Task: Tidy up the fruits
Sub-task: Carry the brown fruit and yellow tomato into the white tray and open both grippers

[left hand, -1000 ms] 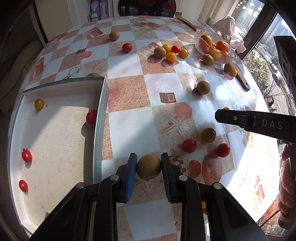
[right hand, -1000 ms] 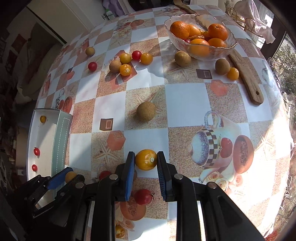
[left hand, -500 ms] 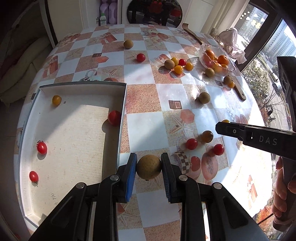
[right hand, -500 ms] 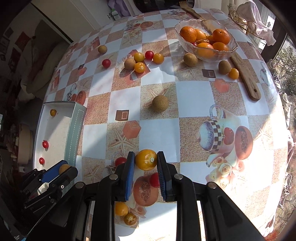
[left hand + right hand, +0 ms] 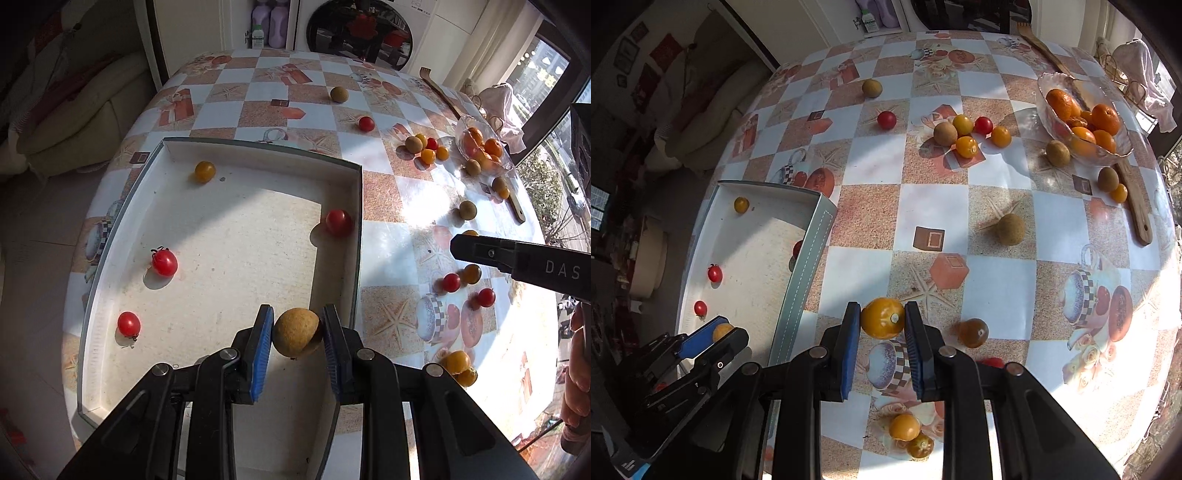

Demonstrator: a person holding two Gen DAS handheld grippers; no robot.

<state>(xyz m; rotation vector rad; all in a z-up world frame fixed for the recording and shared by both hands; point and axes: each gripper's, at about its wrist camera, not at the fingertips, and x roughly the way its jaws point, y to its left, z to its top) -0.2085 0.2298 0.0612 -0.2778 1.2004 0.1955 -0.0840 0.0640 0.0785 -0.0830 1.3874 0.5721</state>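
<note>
Your left claw [image 5: 298,334] is clamped on a round tan fruit [image 5: 295,331], pads pressing both sides, held above the near right corner of the white tray [image 5: 356,236], just inside its right wall. Your right claw [image 5: 879,321] is clamped on a yellow tomato [image 5: 882,318], stem scar facing the camera, held over the checkered tabletop [image 5: 934,206] just right of the tray's outer wall. Inside the tray: one small yellow tomato [image 5: 204,171] near the far left corner, one red tomato [image 5: 338,222] against the right wall, two more red tomatoes [image 5: 164,262] along the left side. From the right wrist view the left claw shows at lower left with the tan fruit between its blue pads. Loose on the tabletop: a brownish tomato [image 5: 975,333] just right of your right claw, another tan fruit [image 5: 1010,229] mid-table, a cluster of yellow and red tomatoes [image 5: 966,146] farther back, and a glass bowl [image 5: 1049,110] of oranges at far right beside a wooden spatula [image 5: 1134,206]. Part of your right hand [image 5: 576,373] shows at the edge of the left view.
</note>
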